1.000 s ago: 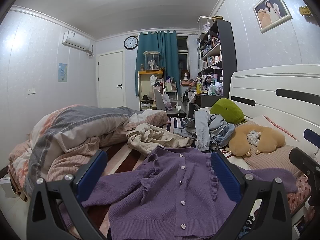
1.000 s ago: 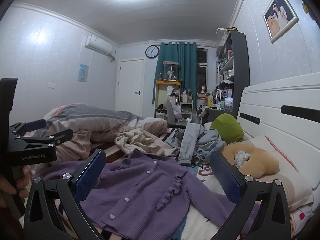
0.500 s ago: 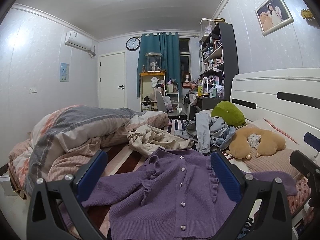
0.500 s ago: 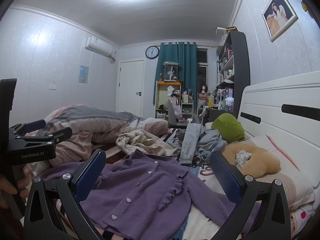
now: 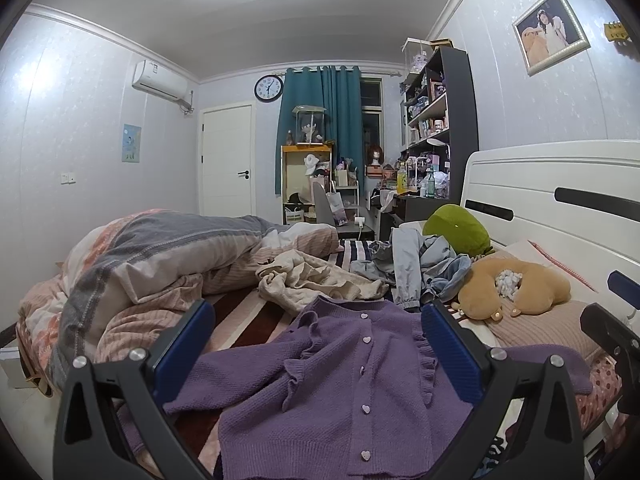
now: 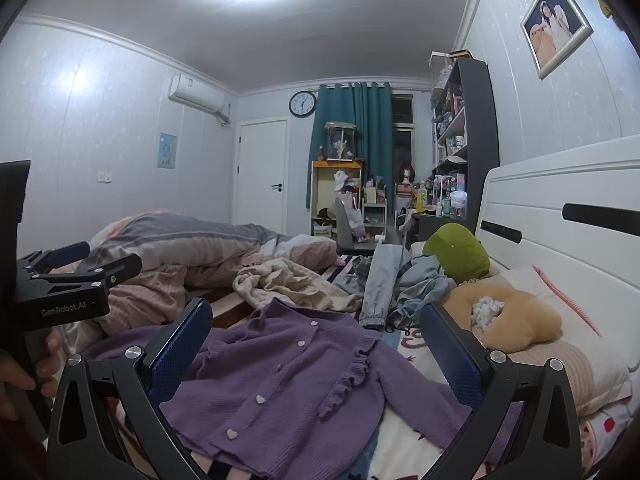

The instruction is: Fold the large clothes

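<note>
A purple knit cardigan point(image 5: 340, 380) with heart buttons and ruffles lies spread on the bed, front up; it also shows in the right wrist view point(image 6: 288, 380). My left gripper point(image 5: 316, 344) is open and empty, held above the cardigan's lower part. My right gripper point(image 6: 316, 344) is open and empty, held above the cardigan's right side. The left gripper also shows at the left edge of the right wrist view point(image 6: 80, 264), held by a hand. Part of the right gripper shows at the right edge of the left wrist view point(image 5: 612, 320).
A beige garment point(image 5: 312, 280) and blue-grey clothes point(image 5: 412, 268) lie beyond the cardigan. A bunched duvet point(image 5: 140, 264) fills the left of the bed. A tan plush pillow point(image 5: 516, 288), green cushion point(image 5: 460, 228) and white headboard point(image 5: 560, 200) are on the right.
Both grippers have tilted slightly, so the room sits a little lower in view. The cardigan has not moved and both grippers stay open.
</note>
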Tool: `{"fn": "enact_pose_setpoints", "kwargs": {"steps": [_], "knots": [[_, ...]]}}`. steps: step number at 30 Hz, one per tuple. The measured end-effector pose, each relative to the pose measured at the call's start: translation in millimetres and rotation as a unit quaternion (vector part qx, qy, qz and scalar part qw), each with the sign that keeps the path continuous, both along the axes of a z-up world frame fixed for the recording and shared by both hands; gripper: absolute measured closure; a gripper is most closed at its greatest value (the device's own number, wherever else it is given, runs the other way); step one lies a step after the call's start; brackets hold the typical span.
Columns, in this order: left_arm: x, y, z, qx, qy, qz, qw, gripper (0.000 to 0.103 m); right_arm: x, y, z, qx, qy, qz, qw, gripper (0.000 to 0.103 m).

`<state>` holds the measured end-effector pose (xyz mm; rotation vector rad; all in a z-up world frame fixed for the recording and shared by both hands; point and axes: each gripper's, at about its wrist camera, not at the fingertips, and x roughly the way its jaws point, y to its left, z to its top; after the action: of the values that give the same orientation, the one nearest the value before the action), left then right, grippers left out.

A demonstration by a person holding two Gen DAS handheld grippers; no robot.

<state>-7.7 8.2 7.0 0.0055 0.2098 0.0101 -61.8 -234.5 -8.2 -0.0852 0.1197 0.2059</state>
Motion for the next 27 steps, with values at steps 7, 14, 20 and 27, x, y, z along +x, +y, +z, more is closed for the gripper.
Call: {"fn": "enact_pose_setpoints", "kwargs": {"steps": [7,14,20,27], "knots": [[-2,-3,2,-0.001,0.001,0.002,1.0,0.001,0,2,-1,0.0,0.001,0.001,1.0,0.0],[-2,-2,2,-0.001,0.0,0.001,1.0,0.001,0,1,-1,0.003,0.002,0.001,1.0,0.0],[-2,-3,2,0.0,0.001,0.001,1.0,0.001,0,4,-2,0.003,0.003,0.002,1.0,0.0],[-1,1,-3,-0.001,0.003,0.005,1.0,0.001,4,26,-11,0.001,0.01,0.006,1.0,0.0]]}}
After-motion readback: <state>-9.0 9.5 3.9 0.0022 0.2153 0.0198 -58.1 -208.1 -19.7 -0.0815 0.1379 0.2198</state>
